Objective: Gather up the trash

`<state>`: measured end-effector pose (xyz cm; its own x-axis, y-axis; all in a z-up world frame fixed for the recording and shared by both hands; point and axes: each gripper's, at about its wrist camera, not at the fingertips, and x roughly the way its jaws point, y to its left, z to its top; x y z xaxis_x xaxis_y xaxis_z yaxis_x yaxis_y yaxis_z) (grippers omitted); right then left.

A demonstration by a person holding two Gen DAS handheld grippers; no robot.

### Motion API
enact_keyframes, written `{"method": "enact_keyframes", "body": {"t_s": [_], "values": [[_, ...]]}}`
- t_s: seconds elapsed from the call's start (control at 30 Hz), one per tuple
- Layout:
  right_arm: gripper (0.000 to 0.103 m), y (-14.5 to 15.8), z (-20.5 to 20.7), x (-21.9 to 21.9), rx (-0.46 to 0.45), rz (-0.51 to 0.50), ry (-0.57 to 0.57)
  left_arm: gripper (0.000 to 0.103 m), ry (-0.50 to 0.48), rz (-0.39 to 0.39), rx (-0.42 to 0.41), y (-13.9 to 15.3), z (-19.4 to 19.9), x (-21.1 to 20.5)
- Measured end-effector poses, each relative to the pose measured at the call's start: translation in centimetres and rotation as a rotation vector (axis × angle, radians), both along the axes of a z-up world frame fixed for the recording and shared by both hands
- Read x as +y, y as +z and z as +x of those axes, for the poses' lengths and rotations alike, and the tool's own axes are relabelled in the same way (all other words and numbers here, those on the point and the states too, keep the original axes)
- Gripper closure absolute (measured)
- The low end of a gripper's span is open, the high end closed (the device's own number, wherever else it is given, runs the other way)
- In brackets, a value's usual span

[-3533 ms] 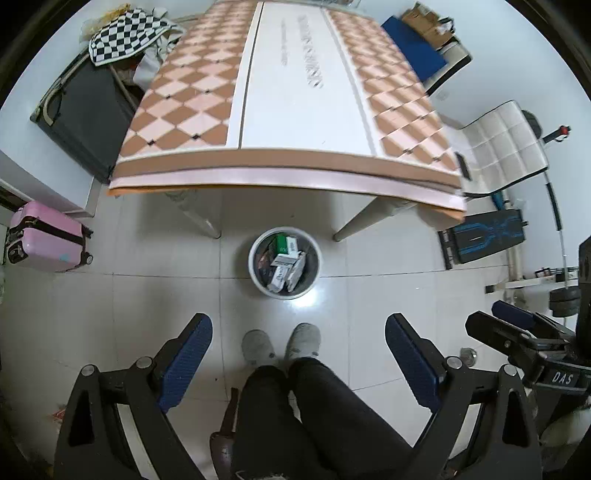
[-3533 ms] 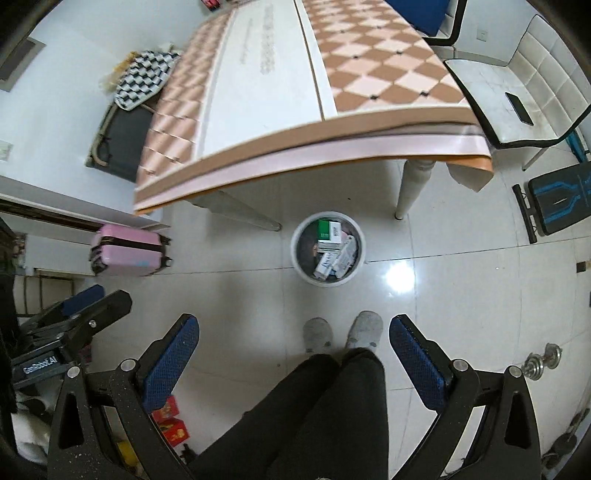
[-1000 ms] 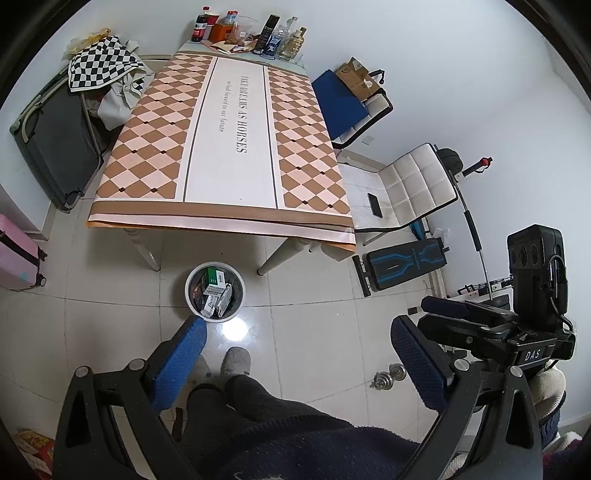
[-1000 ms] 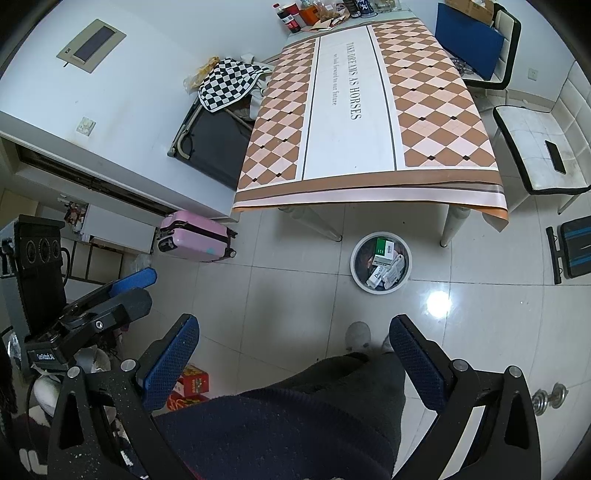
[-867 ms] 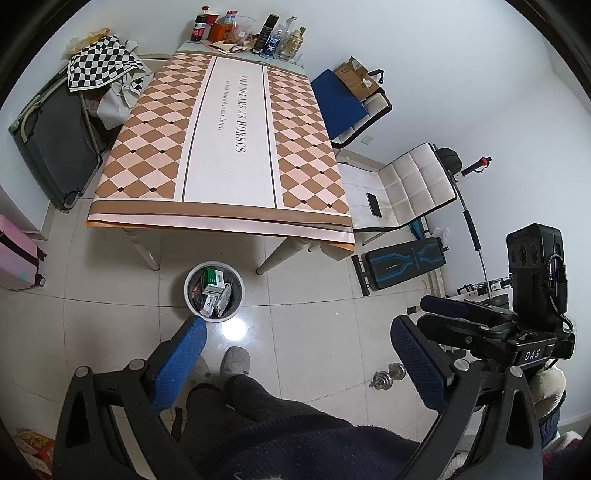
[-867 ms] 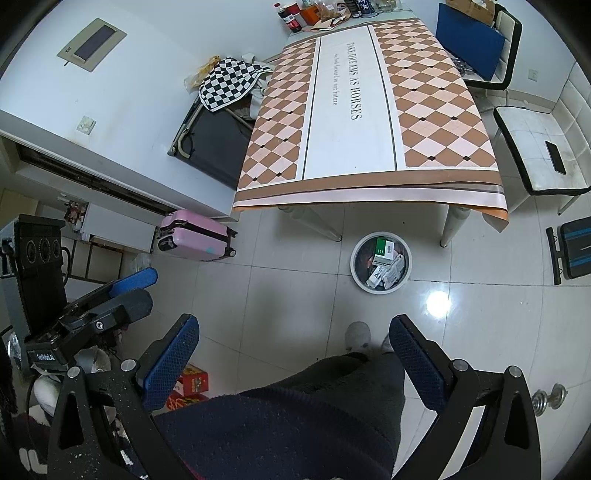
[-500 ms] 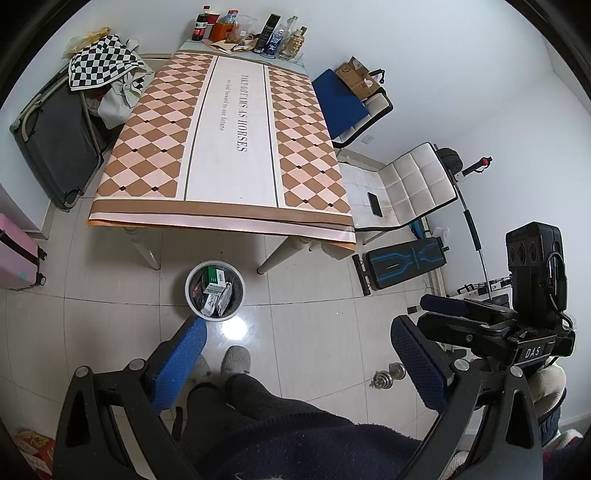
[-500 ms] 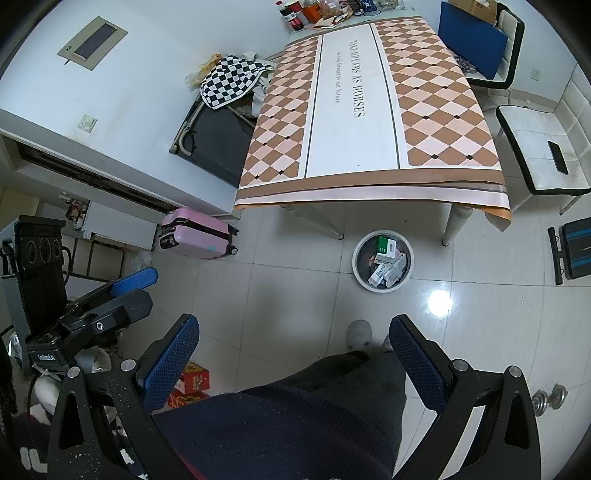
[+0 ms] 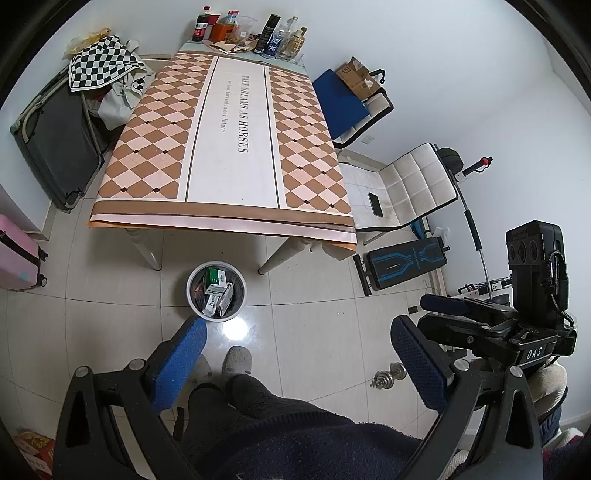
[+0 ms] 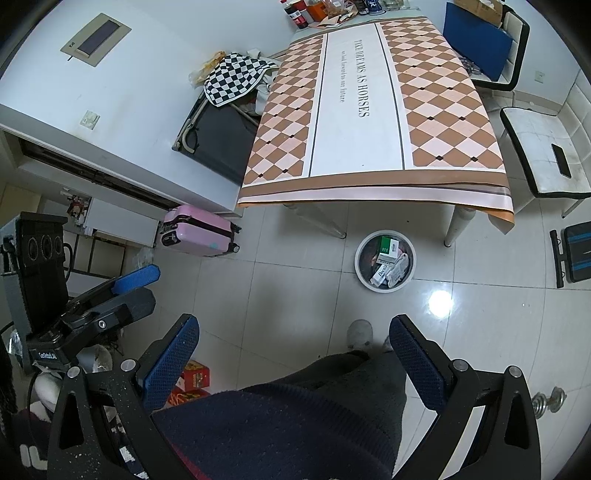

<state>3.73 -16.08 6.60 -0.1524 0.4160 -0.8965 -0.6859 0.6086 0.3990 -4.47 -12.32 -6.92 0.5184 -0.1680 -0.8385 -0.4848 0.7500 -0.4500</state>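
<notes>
The trash bin [image 9: 216, 290], a round white one, stands on the tiled floor [image 9: 314, 295] just in front of the table's near edge, between its two near legs. It holds cartons and wrappers, among them a green-and-white box [image 9: 215, 276] lying on top. In the right wrist view the same bin [image 10: 385, 260] sits right of centre, near the table's right leg.

The left gripper [image 9: 295, 358] hangs high above the floor with its blue-padded jaws spread wide, nothing between them. The right gripper [image 10: 293, 352] is likewise spread and empty.

The person's grey slippers [image 9: 238, 360] are planted near the bin. The table [image 9: 236, 147] wears a diamond-patterned cloth, and bottles [image 9: 258, 35] crowd its far end. A pink suitcase [image 10: 199, 230] lies on the floor to the left, a white chair [image 9: 406, 188] stands to the right, and a small dumbbell [image 9: 389, 374] rests on the near right floor.
</notes>
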Motion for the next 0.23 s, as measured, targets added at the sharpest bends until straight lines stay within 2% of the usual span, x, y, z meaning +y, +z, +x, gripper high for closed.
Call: {"method": "enact_keyframes", "body": {"t_s": [0.23], "values": [[0.0, 0.01, -0.14, 0.06, 0.003, 0.0, -0.001, 0.001, 0.001, -0.002, 0.001, 0.05, -0.34, 0.21]]}}
